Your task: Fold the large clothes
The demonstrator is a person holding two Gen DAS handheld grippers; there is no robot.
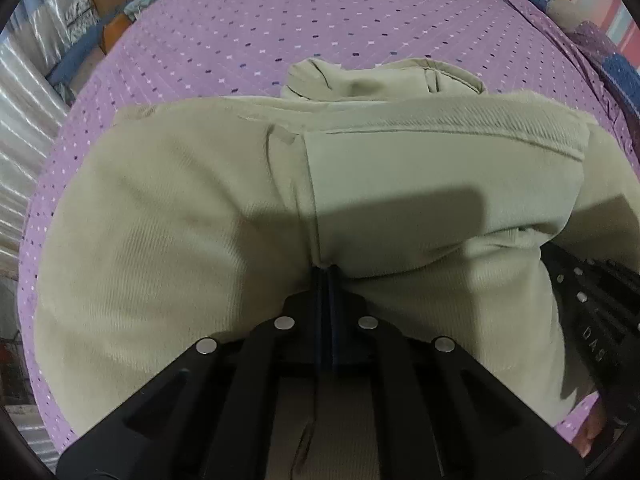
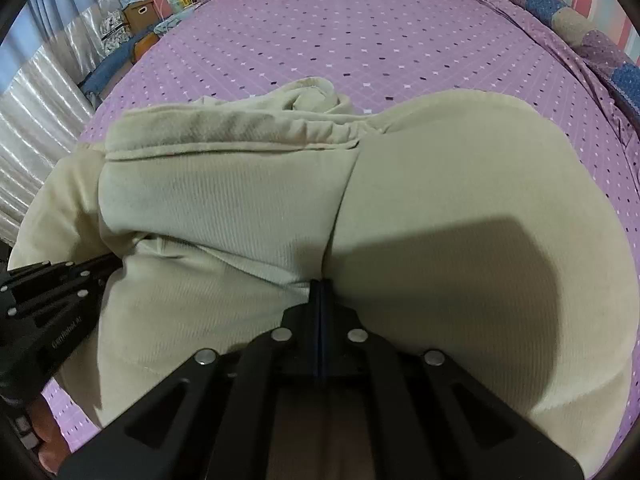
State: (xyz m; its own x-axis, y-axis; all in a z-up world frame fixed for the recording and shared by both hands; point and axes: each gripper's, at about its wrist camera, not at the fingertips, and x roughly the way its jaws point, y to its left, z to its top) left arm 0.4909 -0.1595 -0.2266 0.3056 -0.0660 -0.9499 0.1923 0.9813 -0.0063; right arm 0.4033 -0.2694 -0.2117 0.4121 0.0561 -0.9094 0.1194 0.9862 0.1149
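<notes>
Nearest each camera, both grippers point steeply down at a cream garment spread on the bed. The left gripper has its jaws together, pinching a seam of the cloth at the tips. The right gripper is likewise clamped, its jaws pressed together on a ridge of fabric beside a seam. Each gripper shows at the edge of the other's view, so the two hold the near edge of the garment side by side, near each other. A fingertip shows at the lower edge by each handle.

Farther out, the cloth lies in thick layers with a ribbed hem band across the top, and a bunched part, perhaps a hood or sleeve, pokes out behind it. Beyond that, the purple dotted bed cover runs bare to a patchwork quilt along one side.

The step in hand seems to be grasping the near edge for a fold. Next, both grippers would likely need to lift together and carry that edge over toward the far hem, keeping it level so the layers do not slip.
</notes>
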